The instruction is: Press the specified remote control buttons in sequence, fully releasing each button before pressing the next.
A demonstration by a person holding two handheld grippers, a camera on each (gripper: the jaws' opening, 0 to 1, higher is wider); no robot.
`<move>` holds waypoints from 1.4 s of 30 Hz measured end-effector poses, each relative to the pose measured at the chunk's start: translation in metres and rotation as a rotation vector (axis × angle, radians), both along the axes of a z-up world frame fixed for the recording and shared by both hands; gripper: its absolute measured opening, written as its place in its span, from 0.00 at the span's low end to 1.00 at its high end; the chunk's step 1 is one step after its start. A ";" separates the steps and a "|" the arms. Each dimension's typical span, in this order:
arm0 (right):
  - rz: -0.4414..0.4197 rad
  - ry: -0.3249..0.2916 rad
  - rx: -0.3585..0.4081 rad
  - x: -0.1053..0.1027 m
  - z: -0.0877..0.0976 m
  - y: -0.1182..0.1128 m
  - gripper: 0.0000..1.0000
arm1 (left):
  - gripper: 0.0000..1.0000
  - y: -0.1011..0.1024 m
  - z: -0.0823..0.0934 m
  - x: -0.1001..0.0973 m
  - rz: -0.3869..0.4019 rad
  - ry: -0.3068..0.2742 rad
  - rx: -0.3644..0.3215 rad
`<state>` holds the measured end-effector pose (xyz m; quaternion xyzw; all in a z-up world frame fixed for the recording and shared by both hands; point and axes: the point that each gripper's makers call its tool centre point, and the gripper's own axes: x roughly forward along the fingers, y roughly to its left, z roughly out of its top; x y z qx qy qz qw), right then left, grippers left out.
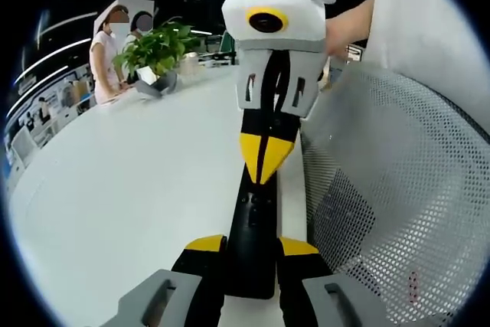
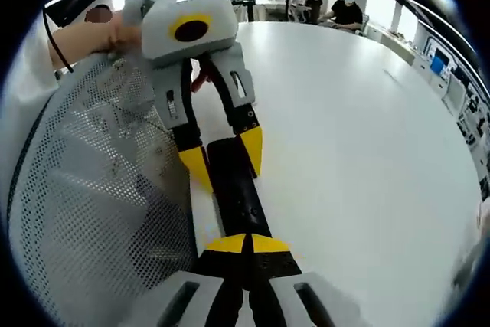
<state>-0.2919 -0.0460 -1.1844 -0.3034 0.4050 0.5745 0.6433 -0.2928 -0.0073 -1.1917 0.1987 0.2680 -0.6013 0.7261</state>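
Observation:
A long black remote control (image 1: 253,227) lies along the white table's edge. In the left gripper view my left gripper (image 1: 251,245) is shut on its near end, one yellow tip on each side. My right gripper (image 1: 266,155) comes in from above with its jaws shut, and its joined yellow tips rest on the remote's top face. In the right gripper view my right gripper (image 2: 246,244) is shut, tips together over the remote (image 2: 233,181). Farther along, the left gripper (image 2: 223,157) straddles the remote. I cannot make out the buttons.
A white mesh chair back (image 1: 383,189) (image 2: 92,189) stands right beside the remote. The white table (image 1: 115,189) (image 2: 367,151) stretches away. A potted plant (image 1: 157,51) and people (image 1: 107,51) are at its far end. A hand (image 2: 84,32) holds the left gripper.

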 end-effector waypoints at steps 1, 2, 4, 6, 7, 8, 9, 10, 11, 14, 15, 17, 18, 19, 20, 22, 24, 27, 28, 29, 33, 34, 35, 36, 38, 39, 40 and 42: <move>-0.014 0.016 0.000 0.001 0.000 -0.001 0.00 | 0.25 0.000 0.000 0.000 0.000 0.000 0.000; -0.031 0.026 0.006 0.001 0.000 -0.001 0.00 | 0.25 0.000 0.000 0.000 0.000 0.000 0.000; -0.068 0.038 0.031 0.001 0.001 -0.002 0.00 | 0.25 0.000 0.000 0.000 -0.001 0.000 0.000; -0.063 0.027 0.058 0.000 0.002 -0.003 0.00 | 0.25 0.000 0.000 0.000 -0.001 -0.001 0.001; -0.068 0.028 0.069 0.000 0.002 -0.003 0.00 | 0.25 0.000 0.000 0.000 -0.001 -0.001 0.001; -0.074 0.033 0.081 0.000 0.003 -0.004 0.00 | 0.25 0.000 0.000 0.000 0.000 0.000 0.001; -0.080 0.036 0.085 0.000 0.003 -0.004 0.00 | 0.25 0.000 0.000 0.000 0.002 0.001 -0.001; -0.090 0.042 0.089 0.000 0.003 -0.003 0.00 | 0.25 0.000 0.000 0.001 0.003 0.002 -0.001; -0.091 0.045 0.089 -0.001 0.004 -0.002 0.00 | 0.25 0.000 0.000 0.001 0.004 0.002 -0.002; -0.077 0.029 0.098 0.000 0.006 0.002 0.00 | 0.25 0.000 0.000 0.001 0.004 0.002 -0.002; -0.071 0.025 0.096 0.000 0.006 0.003 0.00 | 0.25 0.000 0.000 0.001 0.004 0.002 -0.002; -0.060 0.024 0.077 0.001 0.004 0.003 0.00 | 0.25 0.000 0.000 0.001 0.003 0.003 -0.003; -0.046 0.020 0.055 0.001 0.001 0.002 0.00 | 0.25 0.000 0.000 0.001 0.003 0.003 -0.003; -0.045 0.021 0.066 0.001 0.003 0.003 0.00 | 0.25 0.000 0.000 0.001 0.003 0.003 -0.002; -0.045 0.028 0.064 0.002 0.004 0.002 0.00 | 0.25 0.000 0.000 0.001 0.003 0.003 -0.003; -0.019 0.001 0.059 0.003 0.004 0.002 0.00 | 0.25 0.000 0.000 0.001 0.003 0.003 -0.003; 0.002 -0.008 0.055 0.002 0.006 0.002 0.00 | 0.25 0.000 0.000 0.001 0.003 0.003 -0.003; 0.006 -0.002 0.078 0.001 0.009 0.008 0.00 | 0.25 0.000 0.000 0.001 0.003 0.003 -0.003; 0.008 0.001 0.077 0.000 0.008 0.009 0.00 | 0.25 0.000 0.000 0.001 0.002 0.003 -0.003; 0.017 -0.005 0.064 0.000 0.005 0.009 0.00 | 0.25 0.000 0.000 0.001 0.003 0.003 -0.003; 0.030 -0.010 0.040 0.000 0.003 0.007 0.00 | 0.25 -0.001 0.000 0.001 0.003 0.003 -0.003; 0.025 -0.007 0.034 0.001 0.003 0.007 0.00 | 0.25 -0.001 0.000 0.001 0.003 0.003 -0.003; 0.025 -0.005 0.029 0.001 0.003 0.008 0.00 | 0.25 -0.001 0.000 0.001 0.003 0.003 -0.003; 0.032 -0.005 0.018 0.001 0.002 0.008 0.00 | 0.25 -0.001 0.000 0.001 0.003 0.004 -0.003; 0.048 -0.005 -0.005 0.001 0.002 0.008 0.00 | 0.25 -0.001 0.000 0.001 0.003 0.003 -0.003; 0.050 -0.003 -0.015 0.001 0.001 0.009 0.00 | 0.25 -0.001 0.000 0.001 0.005 0.004 -0.004; 0.054 -0.003 -0.033 0.001 0.001 0.009 0.00 | 0.25 -0.001 0.000 0.001 0.006 0.005 -0.005; 0.111 -0.020 -0.067 0.001 0.000 0.008 0.00 | 0.25 -0.001 0.000 0.001 0.008 0.006 -0.006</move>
